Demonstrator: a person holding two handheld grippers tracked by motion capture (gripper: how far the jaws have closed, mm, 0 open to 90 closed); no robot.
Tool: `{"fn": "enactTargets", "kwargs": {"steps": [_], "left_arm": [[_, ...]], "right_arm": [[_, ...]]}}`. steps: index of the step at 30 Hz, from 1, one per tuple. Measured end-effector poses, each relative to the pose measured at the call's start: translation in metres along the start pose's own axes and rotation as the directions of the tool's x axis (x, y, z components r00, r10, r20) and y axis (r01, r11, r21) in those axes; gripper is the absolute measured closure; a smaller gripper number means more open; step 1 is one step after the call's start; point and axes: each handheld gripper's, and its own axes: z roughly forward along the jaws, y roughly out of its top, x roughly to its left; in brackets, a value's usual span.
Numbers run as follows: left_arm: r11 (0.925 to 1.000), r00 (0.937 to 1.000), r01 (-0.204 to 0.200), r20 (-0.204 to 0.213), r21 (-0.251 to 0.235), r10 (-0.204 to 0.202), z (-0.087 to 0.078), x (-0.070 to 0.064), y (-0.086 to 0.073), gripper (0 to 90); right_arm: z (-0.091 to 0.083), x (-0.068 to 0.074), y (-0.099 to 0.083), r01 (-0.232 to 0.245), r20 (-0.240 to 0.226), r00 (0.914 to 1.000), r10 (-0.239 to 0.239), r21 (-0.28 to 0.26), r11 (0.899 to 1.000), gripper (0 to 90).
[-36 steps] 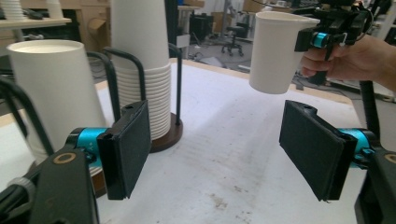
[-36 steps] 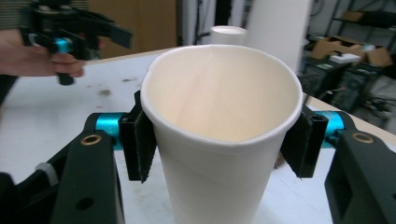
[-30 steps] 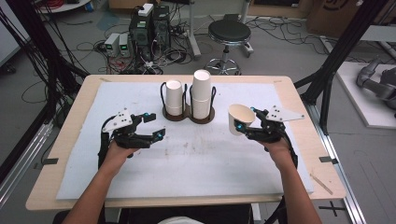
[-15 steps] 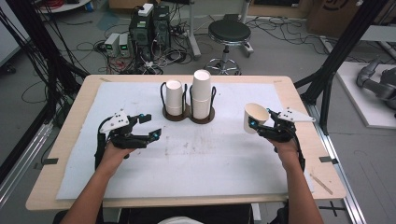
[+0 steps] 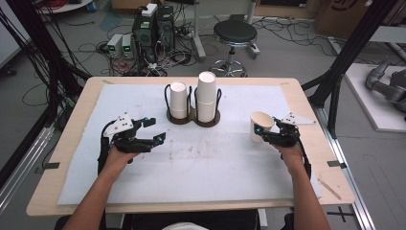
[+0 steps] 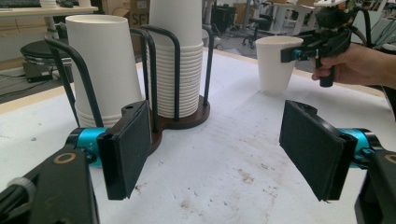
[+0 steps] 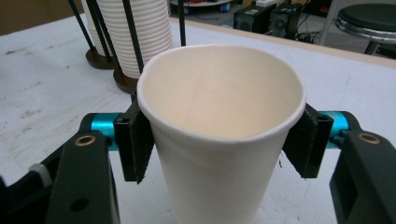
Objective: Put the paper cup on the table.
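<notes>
A white paper cup (image 5: 260, 125) is being clamped upright by the right gripper (image 5: 269, 136) at the table's right; the left gripper (image 5: 152, 130) is being held wide open, empty.

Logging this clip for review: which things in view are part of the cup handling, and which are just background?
In the job:
- paper cup, upright in the right gripper
- two cup stacks in the wire holder
- left gripper, open, holding nothing

Lying about:
- stool
- computer boxes
- floor cables
</notes>
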Motion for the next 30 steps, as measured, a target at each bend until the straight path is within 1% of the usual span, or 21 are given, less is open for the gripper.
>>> {"fn": "enactTargets", "kwargs": {"steps": [1,3,6,17,22,25,28,30], "left_arm": [[1.0000,1.0000,0.001,-0.002,0.000,-0.001,-0.0003,0.0001,-0.0003,25.2],[1.0000,1.0000,0.001,-0.002,0.003,-0.001,-0.0005,0.0002,-0.0006,25.2],[1.0000,1.0000,0.001,-0.001,0.005,-0.001,-0.0008,-0.0002,-0.0009,25.2],[0.9999,1.0000,0.004,0.001,0.012,-0.004,0.0016,-0.0014,-0.0020,25.2],[0.9999,1.0000,0.009,0.001,0.008,-0.009,0.0009,-0.0004,-0.0020,25.2],[0.9999,0.9999,0.012,0.003,0.010,-0.012,0.0012,-0.0008,-0.0021,25.2],[0.9999,0.9999,0.011,0.004,0.012,-0.011,0.0011,-0.0004,-0.0022,25.2],[0.9999,0.9999,0.011,0.005,0.011,-0.011,0.0009,0.0001,-0.0022,25.2]], "right_arm": [[0.0012,0.0009,-0.0004,-0.004,-0.003,1.0000,0.004,0.009,1.000,34.7],[0.0029,0.0017,-0.0008,0.004,-0.006,1.0000,-0.004,0.020,1.000,34.7],[0.0050,0.0013,-0.0022,-0.003,-0.007,1.0000,0.003,0.039,0.999,34.0],[0.0041,0.0037,-0.0024,0.000,-0.003,1.0000,0.000,0.054,0.999,28.7],[0.0036,0.0032,-0.0028,-0.011,-0.002,0.9999,0.011,0.059,0.998,26.0],[0.0033,0.0028,-0.0035,-0.031,-0.004,0.9995,0.032,0.065,0.997,22.6],[0.0031,0.0037,-0.0036,-0.011,0.008,0.9999,0.010,0.076,0.997,21.9],[0.0019,0.0054,-0.0032,-0.008,0.008,0.9999,0.008,0.078,0.997,21.6]]}}
